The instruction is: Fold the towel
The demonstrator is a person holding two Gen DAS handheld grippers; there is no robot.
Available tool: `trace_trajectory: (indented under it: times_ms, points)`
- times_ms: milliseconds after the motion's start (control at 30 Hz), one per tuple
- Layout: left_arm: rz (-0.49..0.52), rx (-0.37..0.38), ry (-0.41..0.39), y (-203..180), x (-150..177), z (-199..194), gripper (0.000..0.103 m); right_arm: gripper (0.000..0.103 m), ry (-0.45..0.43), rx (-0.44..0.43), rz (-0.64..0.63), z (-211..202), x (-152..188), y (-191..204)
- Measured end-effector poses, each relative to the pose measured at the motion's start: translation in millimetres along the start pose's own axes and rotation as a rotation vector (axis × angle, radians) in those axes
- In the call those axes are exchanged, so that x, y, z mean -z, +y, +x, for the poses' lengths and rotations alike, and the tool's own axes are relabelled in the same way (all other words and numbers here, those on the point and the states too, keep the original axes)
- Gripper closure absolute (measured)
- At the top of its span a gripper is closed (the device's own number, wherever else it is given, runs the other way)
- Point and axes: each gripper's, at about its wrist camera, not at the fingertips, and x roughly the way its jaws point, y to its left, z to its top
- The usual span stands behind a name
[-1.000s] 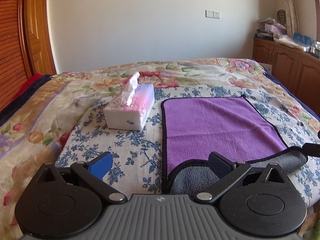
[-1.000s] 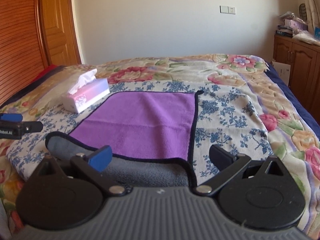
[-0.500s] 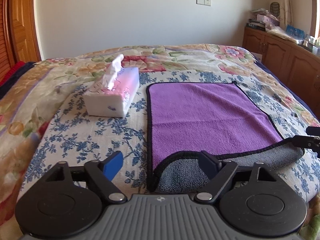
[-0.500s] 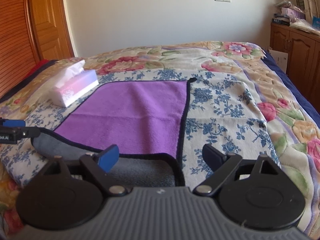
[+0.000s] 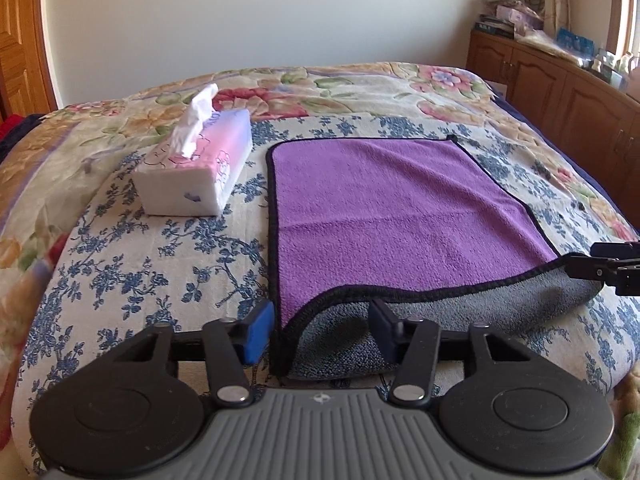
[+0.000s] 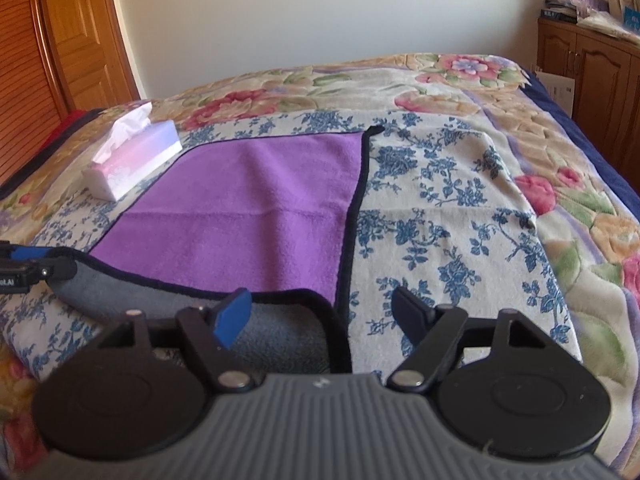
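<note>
A purple towel [image 5: 384, 216] with black trim and a grey underside lies flat on the floral bed [image 5: 132, 264]. Its near edge is turned up, showing grey [image 5: 460, 316]. My left gripper [image 5: 322, 328] is open with its fingers either side of the towel's near left corner. In the right wrist view the same towel [image 6: 256, 216] shows. My right gripper [image 6: 324, 312] is open and straddles the near right corner. Each gripper shows at the edge of the other's view: the right gripper [image 5: 608, 264] and the left gripper [image 6: 24, 268].
A white and pink tissue box [image 5: 196, 172] stands on the bed just left of the towel. A wooden cabinet [image 5: 560, 92] with clutter runs along the right wall. A wooden door [image 6: 80, 40] is at the left.
Both grippers have moved forward and down onto the towel's near corners. The left gripper's fingers have narrowed somewhat. The towel's near edge has pushed up a little more.
</note>
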Motion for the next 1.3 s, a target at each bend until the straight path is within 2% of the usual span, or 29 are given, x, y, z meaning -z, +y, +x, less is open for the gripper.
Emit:
trace_trajectory:
  times_ms: [333,700,867,1300]
  points:
    - [0.009,0.013,0.012,-0.8,0.8,1.6,0.071,0.053,0.043,-0.014,0.015,4.5,0.9,-3.2]
    - [0.020,0.013,0.024,-1.4,1.4,3.0,0.089,0.091,0.056,-0.031,0.027,1.7,-3.4,-5.8]
    - [0.026,0.018,0.020,-2.8,1.4,1.9,0.095,0.098,0.048,-0.047,0.024,-1.0,-5.1,-6.4]
    - [0.018,0.026,0.015,-2.7,-7.9,-2.9,0.097,0.099,-0.004,-0.080,-0.021,-9.5,-18.4,0.2]
